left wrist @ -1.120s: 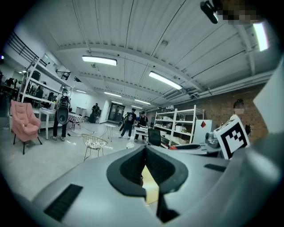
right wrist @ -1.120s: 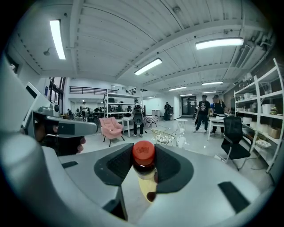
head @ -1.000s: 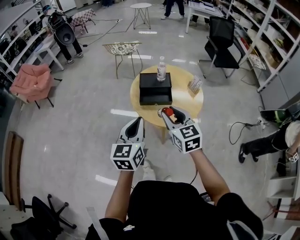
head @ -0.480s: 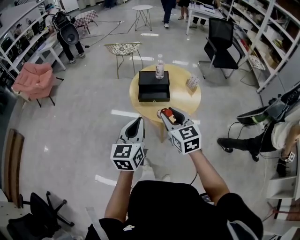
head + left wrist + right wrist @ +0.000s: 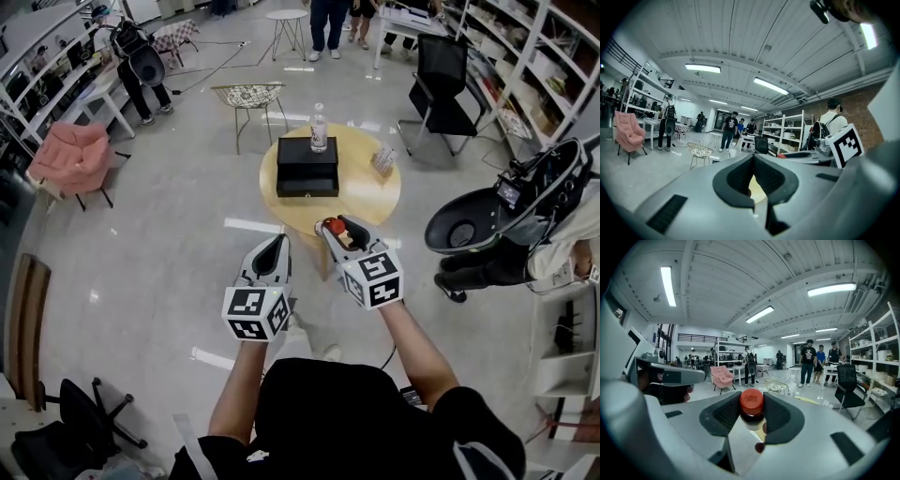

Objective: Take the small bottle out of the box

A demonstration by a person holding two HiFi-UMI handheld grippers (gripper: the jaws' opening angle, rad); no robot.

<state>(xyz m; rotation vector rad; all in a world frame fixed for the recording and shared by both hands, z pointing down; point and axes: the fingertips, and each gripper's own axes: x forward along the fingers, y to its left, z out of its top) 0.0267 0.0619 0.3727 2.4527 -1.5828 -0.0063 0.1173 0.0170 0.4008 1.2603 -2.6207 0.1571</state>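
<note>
While the round wooden table [image 5: 370, 202] stands well ahead of the person, carrying the black box [image 5: 307, 167] with a clear water bottle [image 5: 319, 127] at its far edge, both grippers hang over the floor short of it. Left gripper [image 5: 279, 241]: jaws together, nothing between them. Right gripper [image 5: 335, 225]: jaws clamped on the small bottle [image 5: 751, 405], red cap uppermost, out of the box and well apart from it.

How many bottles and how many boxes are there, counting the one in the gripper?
Bottles: 2 (small red-capped bottle in the right gripper, clear bottle on the round table)
Boxes: 1 (black box)
Total: 3
</note>
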